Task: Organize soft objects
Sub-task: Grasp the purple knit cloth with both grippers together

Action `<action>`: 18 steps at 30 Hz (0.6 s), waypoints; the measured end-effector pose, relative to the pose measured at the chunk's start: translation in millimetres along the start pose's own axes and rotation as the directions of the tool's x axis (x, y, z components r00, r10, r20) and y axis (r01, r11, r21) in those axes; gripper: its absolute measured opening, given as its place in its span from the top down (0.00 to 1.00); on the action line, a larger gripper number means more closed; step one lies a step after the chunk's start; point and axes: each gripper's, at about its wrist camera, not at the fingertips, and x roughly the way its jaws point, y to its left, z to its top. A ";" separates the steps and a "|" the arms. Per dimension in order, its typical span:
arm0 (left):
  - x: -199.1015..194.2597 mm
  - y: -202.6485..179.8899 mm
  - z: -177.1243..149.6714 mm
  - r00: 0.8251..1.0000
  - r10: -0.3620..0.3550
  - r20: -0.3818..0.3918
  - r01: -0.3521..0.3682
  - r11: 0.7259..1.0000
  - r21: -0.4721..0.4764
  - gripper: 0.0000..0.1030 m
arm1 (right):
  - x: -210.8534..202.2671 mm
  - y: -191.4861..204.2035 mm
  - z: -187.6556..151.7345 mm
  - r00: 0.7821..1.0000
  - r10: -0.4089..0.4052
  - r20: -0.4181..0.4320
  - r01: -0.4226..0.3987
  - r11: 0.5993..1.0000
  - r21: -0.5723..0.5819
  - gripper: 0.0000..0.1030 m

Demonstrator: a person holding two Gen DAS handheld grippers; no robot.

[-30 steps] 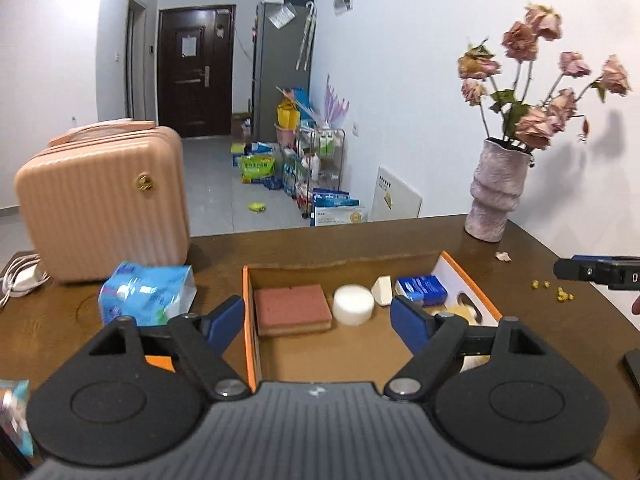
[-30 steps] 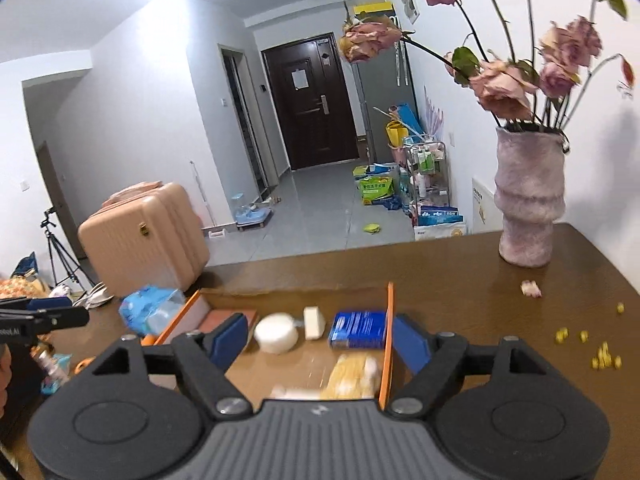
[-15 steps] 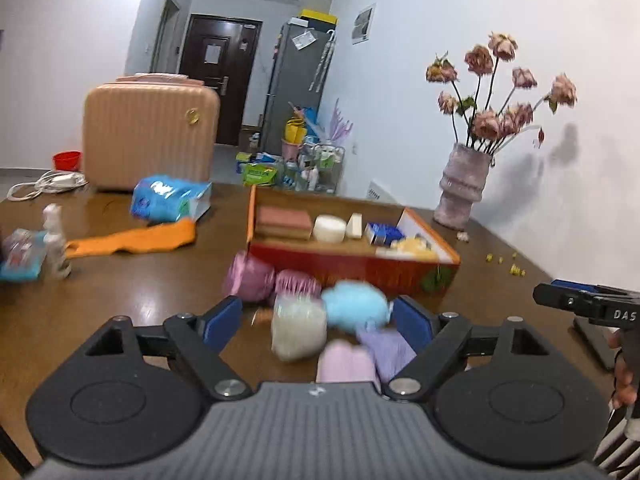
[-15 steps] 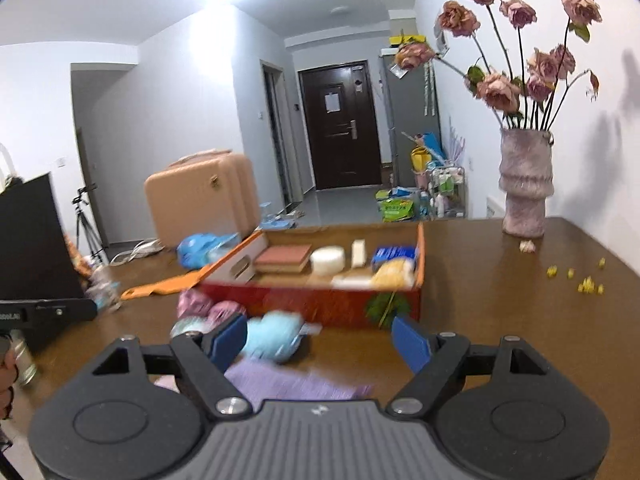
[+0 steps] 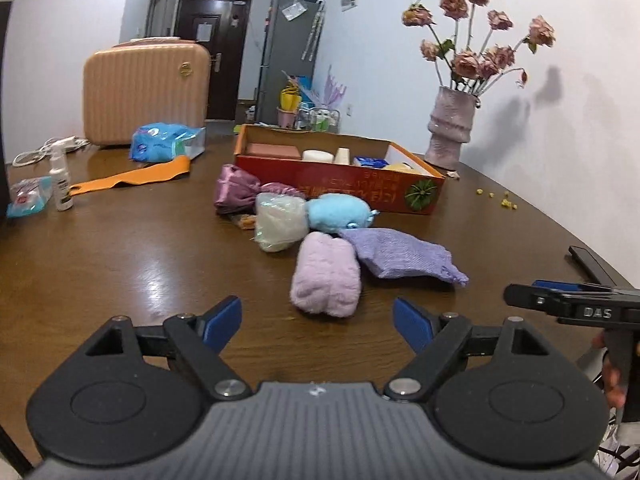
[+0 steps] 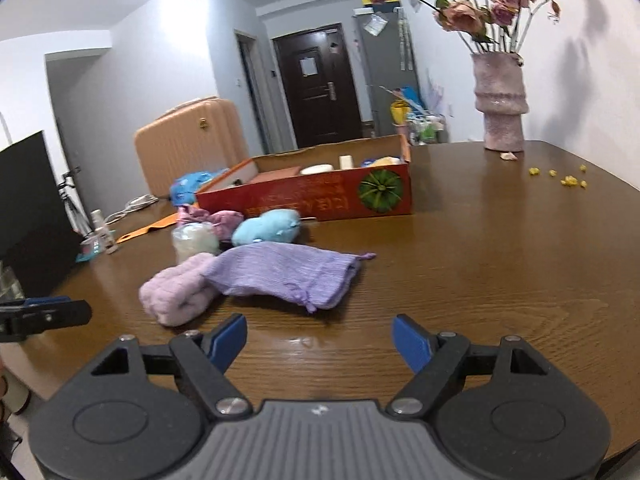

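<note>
Left gripper (image 5: pixel 317 320) fingers apart, empty, facing fluffy pink rolled towel (image 5: pixel 325 280) on brown wooden surface (image 5: pixel 120 264). Right gripper (image 6: pixel 319 340) fingers apart, empty, near lilac knit pouch (image 6: pixel 284 274).

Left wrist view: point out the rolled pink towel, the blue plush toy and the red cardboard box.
rolled pink towel (image 5: pixel 325 280), left wrist view, middle of its top.
blue plush toy (image 5: pixel 338 213), left wrist view, centre of its fuzzy body.
red cardboard box (image 5: pixel 352 191), left wrist view, near side wall with print.
</note>
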 end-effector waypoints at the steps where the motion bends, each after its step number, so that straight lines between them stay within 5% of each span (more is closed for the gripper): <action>1: 3.3 -3.4 2.8 1.000 -0.003 0.003 0.003 1.000 0.001 0.18 | 3.0 -0.6 0.2 1.000 0.000 0.000 0.000 1.000 0.007 0.23; 7: 48.6 -33.4 42.4 0.994 -0.090 0.054 0.091 0.996 -0.010 0.26 | 42.0 -6.1 12.7 1.000 -0.003 -0.014 0.003 0.998 0.057 0.32; 11: 115.4 -48.3 59.6 0.997 -0.058 -0.059 0.060 0.998 0.020 0.44 | 76.8 -4.7 26.9 1.000 0.012 -0.015 -0.011 0.998 0.055 0.37; 14: 152.7 -50.3 62.9 0.988 -0.066 -0.143 0.071 0.997 0.028 0.47 | 104.7 -5.2 35.5 0.997 -0.014 -0.070 0.014 1.000 -0.005 0.45; 18: 173.7 -55.2 67.5 0.974 -0.105 -0.199 0.113 0.993 0.027 0.56 | 125.8 -9.4 46.4 0.993 -0.055 -0.109 0.048 0.996 -0.071 0.63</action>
